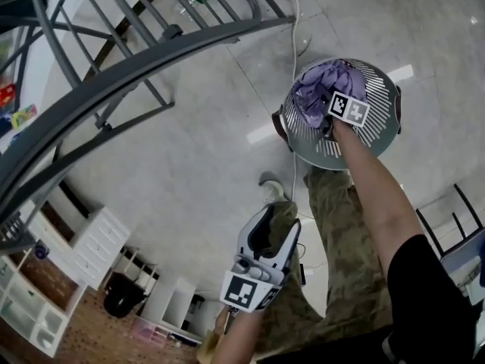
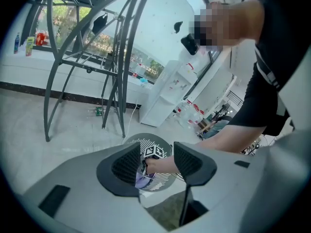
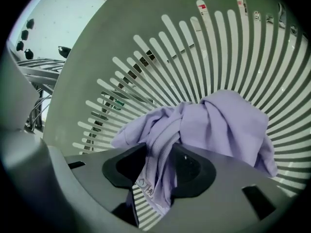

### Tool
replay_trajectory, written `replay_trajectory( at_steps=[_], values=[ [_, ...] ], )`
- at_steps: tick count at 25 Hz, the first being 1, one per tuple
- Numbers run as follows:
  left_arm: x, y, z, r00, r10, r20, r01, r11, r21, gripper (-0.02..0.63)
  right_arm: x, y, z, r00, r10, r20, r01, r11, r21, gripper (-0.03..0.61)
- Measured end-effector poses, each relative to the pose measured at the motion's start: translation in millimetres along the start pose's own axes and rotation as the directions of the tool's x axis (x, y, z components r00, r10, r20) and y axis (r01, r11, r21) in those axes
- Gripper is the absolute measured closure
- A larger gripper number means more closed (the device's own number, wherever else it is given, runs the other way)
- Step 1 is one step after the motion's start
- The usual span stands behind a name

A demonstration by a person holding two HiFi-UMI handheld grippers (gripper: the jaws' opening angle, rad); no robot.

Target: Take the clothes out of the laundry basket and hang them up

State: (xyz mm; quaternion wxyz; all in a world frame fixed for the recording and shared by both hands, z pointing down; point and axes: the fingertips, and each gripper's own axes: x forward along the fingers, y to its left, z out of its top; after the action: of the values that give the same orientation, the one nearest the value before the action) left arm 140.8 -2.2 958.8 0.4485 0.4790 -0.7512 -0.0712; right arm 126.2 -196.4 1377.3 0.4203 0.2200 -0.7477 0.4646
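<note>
**Right tongs down in the laundry basket**

Reaches the right gripper into the round slatted laundry basket on the floor. Jaws apart astride a fold of the purple garment heaped inside, not yet clamped. Holds the left gripper aloft nearby, jaws apart, empty.

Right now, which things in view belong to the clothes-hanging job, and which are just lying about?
Part of the job:
- purple garment, lying between the open jaws of the right hand-held gripper
- laundry basket
- grey metal rack, probably for hanging
- left hand-held gripper, open and empty

Just lying about:
- white drawer unit
- white cable
- black chair frame
</note>
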Motion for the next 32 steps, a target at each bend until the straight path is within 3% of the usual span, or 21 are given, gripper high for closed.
replay_trajectory(
  at_steps=[3,5,14,18,20,24,29,32],
  values=[
    [-2.9,1.5,2.2,1.0,0.025,0.003,-0.025,1.0,-0.008,0.417,-2.4,6.5,5.0,1.0,-0.019,0.003,0.02,0.999,-0.036,0.472],
    [-7.5,-0.8,6.0,0.999,0.037,0.009,-0.036,0.999,-0.017,0.417,-10.1,12.7,9.7,0.999,-0.034,0.002,0.034,0.997,-0.075,0.555],
    [-30.6,-37.6,45.3,0.999,0.027,0.042,-0.027,1.0,-0.005,0.417,-115.0,55.6,20.7,0.998,0.054,0.028,-0.046,0.97,-0.237,0.568],
    [-43.3,-50.6,76.3,0.995,0.031,0.091,-0.034,0.999,0.028,0.417,-179.0,81.9,30.2,0.996,0.079,0.041,-0.059,0.93,-0.364,0.569],
    [-51.3,-62.5,91.7,0.994,0.024,0.11,-0.031,0.998,0.054,0.417,-219.7,96.3,38.7,0.994,0.102,0.044,-0.069,0.88,-0.469,0.571],
    [-93.4,-88.8,127.5,0.993,0.054,0.105,-0.059,0.997,0.046,0.417,-326.0,137.8,50.9,0.993,0.122,0.005,-0.081,0.688,-0.721,0.572],
    [-123.3,-120.2,174.7,0.987,0.05,0.15,-0.066,0.993,0.098,0.417,-431.9,199.1,105.4,0.973,0.232,0.02,-0.109,0.529,-0.842,0.572],
    [-145.5,-146.6,193.5,0.985,0.045,0.165,-0.067,0.99,0.126,0.417,-501.3,241.6,121.0,0.952,0.305,0.013,-0.136,0.462,-0.876,0.572]
  ],
)
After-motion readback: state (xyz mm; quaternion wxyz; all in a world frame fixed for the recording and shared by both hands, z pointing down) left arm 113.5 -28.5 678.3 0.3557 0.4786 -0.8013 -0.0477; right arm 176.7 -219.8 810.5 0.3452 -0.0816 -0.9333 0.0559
